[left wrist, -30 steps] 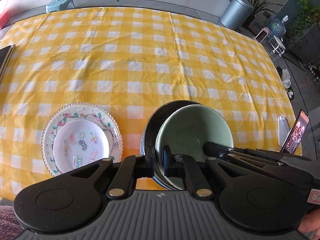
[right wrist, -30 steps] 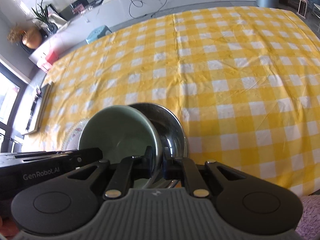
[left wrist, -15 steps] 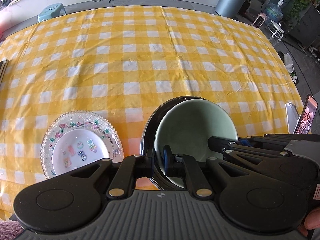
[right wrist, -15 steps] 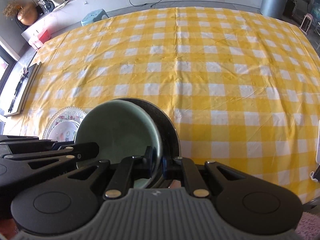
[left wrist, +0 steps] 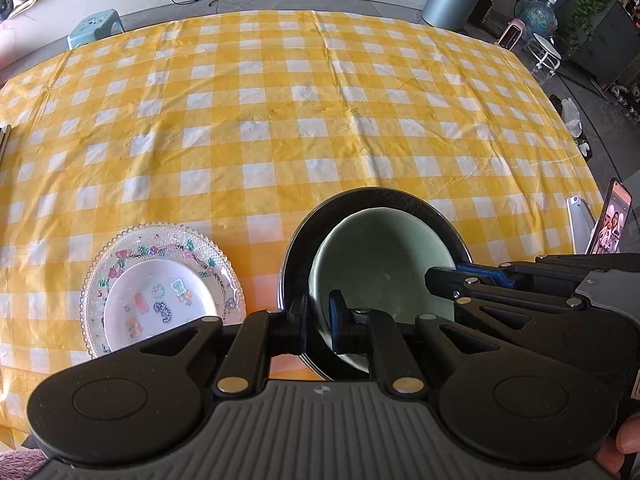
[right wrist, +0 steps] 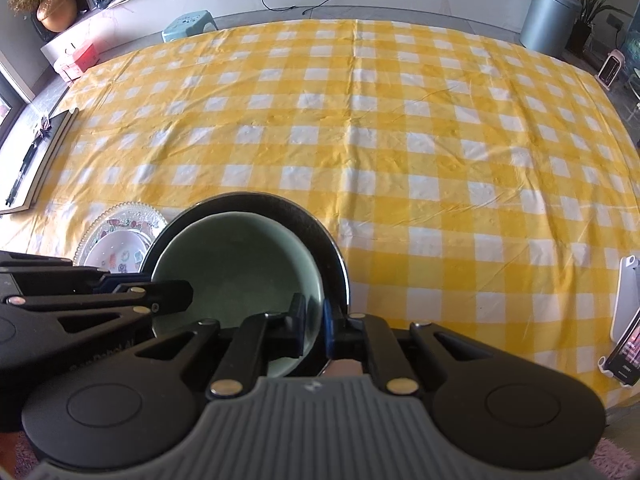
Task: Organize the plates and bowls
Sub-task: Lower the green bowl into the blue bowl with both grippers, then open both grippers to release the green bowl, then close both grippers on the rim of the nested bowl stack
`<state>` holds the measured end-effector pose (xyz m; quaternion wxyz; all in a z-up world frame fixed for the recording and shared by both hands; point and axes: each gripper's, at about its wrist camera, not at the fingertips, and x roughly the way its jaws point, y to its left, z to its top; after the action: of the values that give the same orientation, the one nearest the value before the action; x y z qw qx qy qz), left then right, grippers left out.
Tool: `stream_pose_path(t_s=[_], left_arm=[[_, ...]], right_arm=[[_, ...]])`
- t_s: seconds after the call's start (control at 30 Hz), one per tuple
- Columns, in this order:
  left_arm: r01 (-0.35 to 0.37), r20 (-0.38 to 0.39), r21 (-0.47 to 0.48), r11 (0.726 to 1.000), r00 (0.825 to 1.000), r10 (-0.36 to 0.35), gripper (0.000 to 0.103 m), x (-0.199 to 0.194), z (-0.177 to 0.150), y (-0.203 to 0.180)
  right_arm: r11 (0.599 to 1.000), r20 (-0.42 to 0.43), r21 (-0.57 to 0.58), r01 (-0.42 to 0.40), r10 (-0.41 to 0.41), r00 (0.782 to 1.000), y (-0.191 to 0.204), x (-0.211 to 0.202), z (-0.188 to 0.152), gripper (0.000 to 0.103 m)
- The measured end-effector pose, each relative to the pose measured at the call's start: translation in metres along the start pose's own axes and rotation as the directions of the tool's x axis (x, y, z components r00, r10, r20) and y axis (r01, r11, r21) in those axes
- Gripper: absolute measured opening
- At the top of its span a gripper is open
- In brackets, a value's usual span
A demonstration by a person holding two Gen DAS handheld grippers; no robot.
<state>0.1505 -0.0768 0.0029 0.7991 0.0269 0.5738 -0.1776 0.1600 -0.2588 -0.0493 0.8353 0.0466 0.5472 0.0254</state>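
- Bright daylight is flooding the yellow checked tablecloth (left wrist: 320, 120) beyond the fingers, washing its white squares pale
- Fisheye bending is curving the cloth's edges and darkening the corners
- The gripper bodies nearest the lens are showing as flat, detail-poor black

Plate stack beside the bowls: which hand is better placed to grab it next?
Left, probably. The plate stack lies just left of the left gripper's fingers; the right gripper sits across the green bowl, farther away. Both are shut on bowl rims, so left must release first.
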Motion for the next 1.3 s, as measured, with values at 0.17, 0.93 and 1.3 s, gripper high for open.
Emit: stream_pose_path(t_s=[0.17,0.93,1.3], left_arm=[[-0.022,0.037,0.022,1.0,0.999,0.021,0.011,-0.011,0.002,0.0],[0.05,0.256,-0.081,0.995,0.966,-0.028,0.059,-0.049,-0.018,0.024],[0.108,0.347,-0.257,0.96,0.938,-0.012,0.08,-0.025,-0.049,0.043]], right_arm=[[1.0,0.008,0.011,-0.019,0.019,1.0,-0.004,-0.005,0.0,0.004],[0.983,0.252,0.13,-0.127,0.091,0.963,-0.031,-0.044,-0.018,0.053],[0.935,0.213,0.277,-0.223,0.167,0.963,-0.054,-0.005,-0.033,0.067]])
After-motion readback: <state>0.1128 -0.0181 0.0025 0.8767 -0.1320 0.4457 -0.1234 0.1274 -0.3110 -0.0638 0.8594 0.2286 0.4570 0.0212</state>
